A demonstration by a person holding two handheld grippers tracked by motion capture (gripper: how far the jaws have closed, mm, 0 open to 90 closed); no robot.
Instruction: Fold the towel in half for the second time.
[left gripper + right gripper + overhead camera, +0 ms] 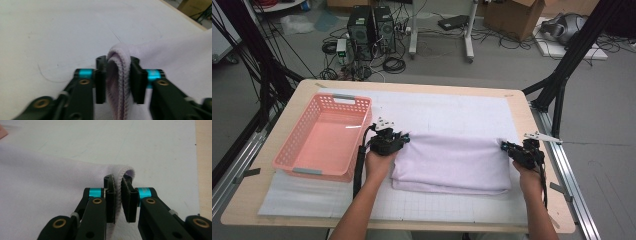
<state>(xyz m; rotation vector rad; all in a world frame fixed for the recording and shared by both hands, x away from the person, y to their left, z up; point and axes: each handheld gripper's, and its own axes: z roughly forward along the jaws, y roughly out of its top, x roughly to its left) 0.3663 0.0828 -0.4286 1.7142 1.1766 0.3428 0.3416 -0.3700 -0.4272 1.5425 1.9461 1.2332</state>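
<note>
Forearms low at the near table [422, 222] edge. Left hand-held gripper [404, 138] pinching folded lilac towel [452, 162] at its far-left corner, beside pink basket [307, 167]; right hand-held gripper [506, 147] pinching the far-right corner. Best lifted level, both corners together, fold kept taut.

We've got open mat [452, 112] behind the folded towel [452, 162], clear for both grippers to pass. Pink basket [324, 137] sits just beside the left gripper [404, 137], blocking sideways travel there. Right gripper [504, 146] has bare mat, then the table edge [524, 120] on its outer side. Near strip of mat in front of the towel is free too.
</note>
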